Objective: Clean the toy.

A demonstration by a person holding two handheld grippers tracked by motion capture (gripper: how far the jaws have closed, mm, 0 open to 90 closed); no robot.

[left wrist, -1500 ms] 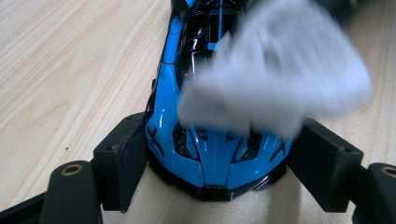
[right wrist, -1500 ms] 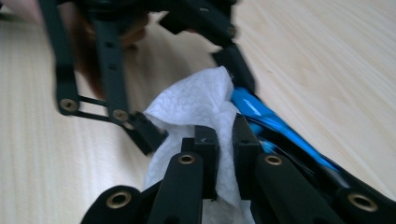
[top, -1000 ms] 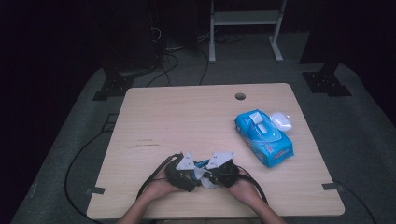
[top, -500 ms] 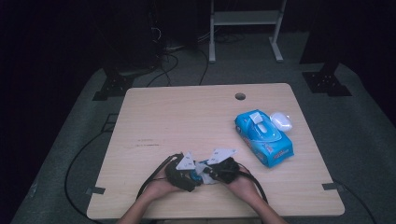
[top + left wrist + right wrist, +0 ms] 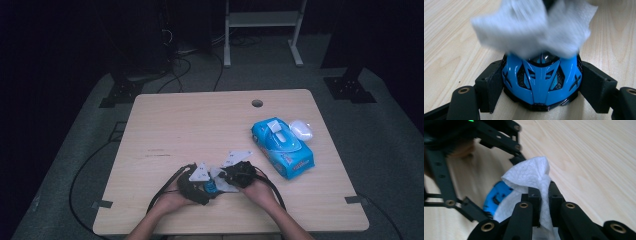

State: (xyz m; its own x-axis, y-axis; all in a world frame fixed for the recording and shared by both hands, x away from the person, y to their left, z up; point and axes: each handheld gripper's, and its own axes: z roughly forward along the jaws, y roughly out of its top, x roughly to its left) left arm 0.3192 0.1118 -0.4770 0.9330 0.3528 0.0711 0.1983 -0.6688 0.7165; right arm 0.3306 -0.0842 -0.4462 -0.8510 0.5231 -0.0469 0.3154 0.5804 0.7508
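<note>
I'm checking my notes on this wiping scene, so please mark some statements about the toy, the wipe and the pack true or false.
1. The left tool clamps a glossy blue toy car. True.
2. The right tool is open with nothing between its jaws. False: it is shut on a white crumpled wipe.
3. The blue wipes pack lies at the table's left edge. False: it lies toward the right.
4. The wipe lies over the car's far end. True.

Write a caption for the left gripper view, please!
Black left gripper clamps a glossy blue toy car under a white wipe.
</note>
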